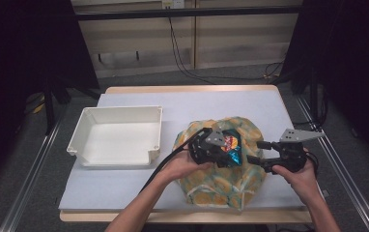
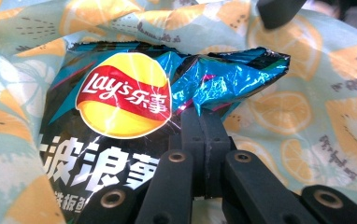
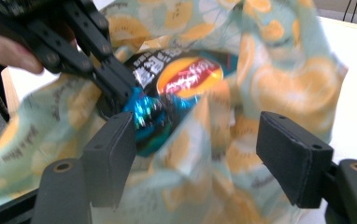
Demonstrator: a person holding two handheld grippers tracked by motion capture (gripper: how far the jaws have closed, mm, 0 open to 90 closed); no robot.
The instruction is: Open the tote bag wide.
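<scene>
I am looking down on a white-topped table (image 1: 124,191) that spans most of the high view, its wooden edge showing at the near and far sides. On its left half sits a white rectangular bin (image 1: 120,137), open at the top, well apart from my work.

Right of centre and toward the near edge lies a soft fabric bag (image 1: 221,186), pale green with orange citrus slices printed on it. It slumps on the table with its mouth gaping upward. In the left gripper view the same cloth (image 2: 317,112) bunches around everything, and in the right gripper view it (image 3: 284,79) folds and sags across the frame.

Out of the bag's mouth pokes a chip packet (image 1: 231,145), dark with teal foil and a red-and-yellow logo. It sits between my two hands, partly inside the cloth. The left gripper view shows its crumpled top corner (image 2: 223,79) right at my jaw tips.

My left gripper (image 1: 221,153) reaches in from the left, and its jaws are clamped tight on that teal corner of the packet; the left gripper view shows the two black pads pressed together with foil pinched between them.

My right gripper (image 1: 256,152) sits just right of the bag mouth. Its jaws stand wide apart with bag cloth in the gap between them, and the pads do not press on it.
</scene>
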